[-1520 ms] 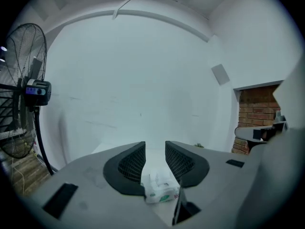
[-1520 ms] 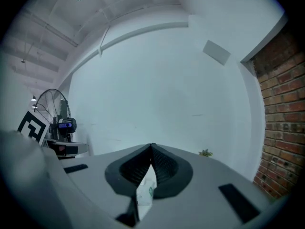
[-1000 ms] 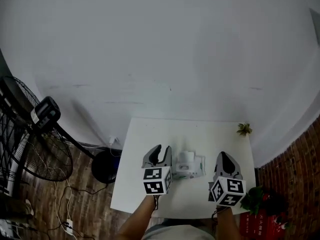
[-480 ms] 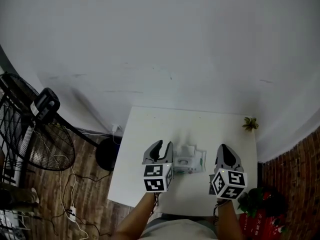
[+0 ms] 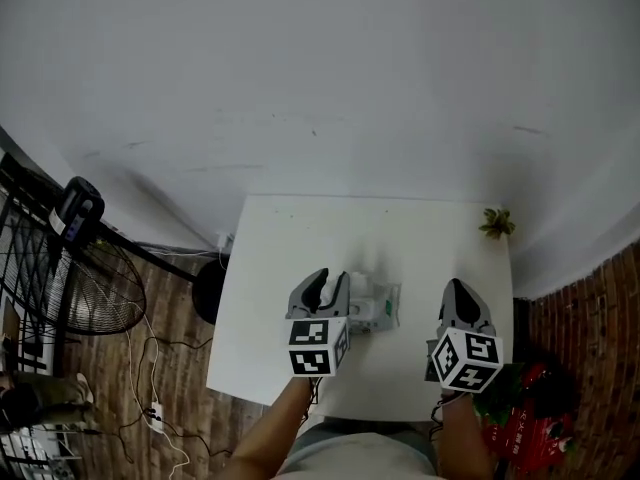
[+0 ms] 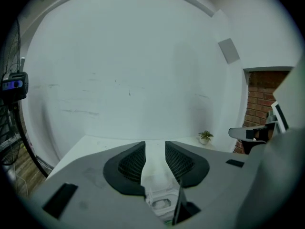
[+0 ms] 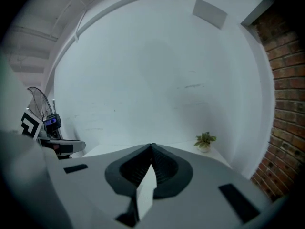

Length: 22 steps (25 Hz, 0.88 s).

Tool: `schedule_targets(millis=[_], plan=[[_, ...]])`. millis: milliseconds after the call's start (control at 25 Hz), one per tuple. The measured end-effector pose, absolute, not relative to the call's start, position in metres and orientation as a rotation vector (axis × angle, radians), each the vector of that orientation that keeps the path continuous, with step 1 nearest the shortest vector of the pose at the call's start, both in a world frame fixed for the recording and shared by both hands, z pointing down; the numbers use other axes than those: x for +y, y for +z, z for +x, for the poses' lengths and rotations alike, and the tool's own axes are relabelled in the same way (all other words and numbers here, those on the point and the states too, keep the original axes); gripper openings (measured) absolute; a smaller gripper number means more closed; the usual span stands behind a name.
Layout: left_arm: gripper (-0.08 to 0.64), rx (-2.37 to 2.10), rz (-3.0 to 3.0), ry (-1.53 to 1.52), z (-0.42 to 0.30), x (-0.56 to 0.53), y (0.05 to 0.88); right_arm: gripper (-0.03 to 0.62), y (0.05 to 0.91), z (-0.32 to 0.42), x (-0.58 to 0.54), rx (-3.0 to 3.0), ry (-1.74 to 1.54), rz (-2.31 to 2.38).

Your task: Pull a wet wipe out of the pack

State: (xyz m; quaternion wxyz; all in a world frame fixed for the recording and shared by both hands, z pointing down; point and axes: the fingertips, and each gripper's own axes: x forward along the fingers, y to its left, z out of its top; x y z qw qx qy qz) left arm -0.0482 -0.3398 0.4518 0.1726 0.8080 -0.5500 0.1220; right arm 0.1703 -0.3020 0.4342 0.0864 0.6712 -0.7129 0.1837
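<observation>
The left gripper [image 5: 330, 286] and the right gripper [image 5: 461, 290] are grey, with black-and-white square marks on the back. Between them is a white soft wipe pack [image 5: 376, 306] with a little green, on a white square table [image 5: 300, 238]. Ahead of the right gripper is a small green leafy plant [image 5: 497, 223]. To its right is a red brick wall [image 5: 595, 303].

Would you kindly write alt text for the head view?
The left hand-held gripper is at the wet wipe pack on a white table, the right hand-held gripper apart to its right. A plant marks the far right corner.

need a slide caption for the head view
Left gripper open at the wipe pack on a white table; right gripper shut, apart from it.
</observation>
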Motion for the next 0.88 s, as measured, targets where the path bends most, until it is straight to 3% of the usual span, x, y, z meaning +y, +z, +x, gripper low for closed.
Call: schedule_targets(millis=[480,880], plan=[[0.130,-1.494,2.250,0.510,-0.012,-0.328,0.496,0.002,0.475,0.232,-0.290,-2.027,0.638,2.000],[0.130,-1.413,2.179,0.701,-0.008,-0.307,0.543,0.002,0.515,0.233,-0.282,-2.023,0.761,1.936]])
